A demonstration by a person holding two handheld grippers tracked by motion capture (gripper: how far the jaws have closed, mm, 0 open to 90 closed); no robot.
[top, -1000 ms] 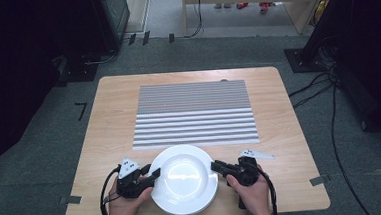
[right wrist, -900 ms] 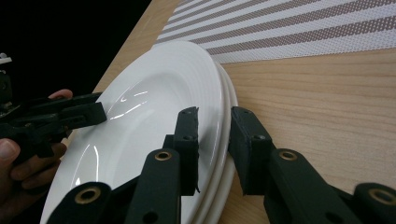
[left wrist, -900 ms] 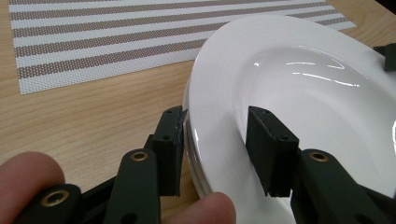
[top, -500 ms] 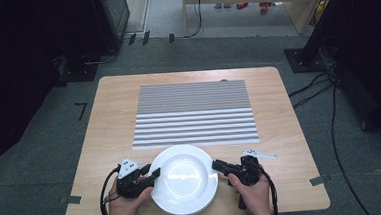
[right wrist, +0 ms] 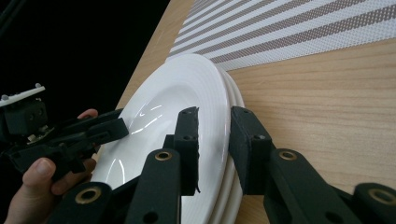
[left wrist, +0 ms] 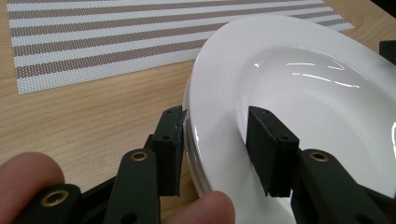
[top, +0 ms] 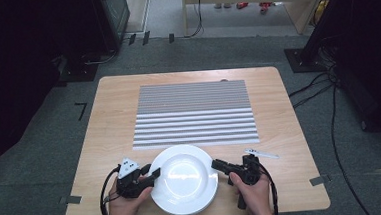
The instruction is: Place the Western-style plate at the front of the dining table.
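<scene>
high view first: we've got a stack of white plates (top: 184, 179) sitting at the near edge of the wooden table (top: 109, 117), just in front of the striped placemat (top: 195, 113), and we're coming at it from both sides. left gripper (top: 152, 173) has its jaws parted and straddling the left rim, one jaw over the plate's inner slope, the other outside by the edge, not pinching yet as far as we can tell. right gripper (top: 219, 164) is narrower, jaws either side of the right rim with a small gap showing, so not clamped either. the right gripper view makes it pretty clear there's more than one plate stacked (right wrist: 219, 140). that's the worry imo: if a jaw slips between layers we'd grab just the top plate on one side and two on the other, and the stack would tilt or slide apart on the lift. glazed rims are slick too, so a shallow bite could let it slip out. also it's close to the table edge, so any shove toward us could push it off. small pale strip (top: 261, 153) lies just beyond the right gripper, out of the way.
</scene>
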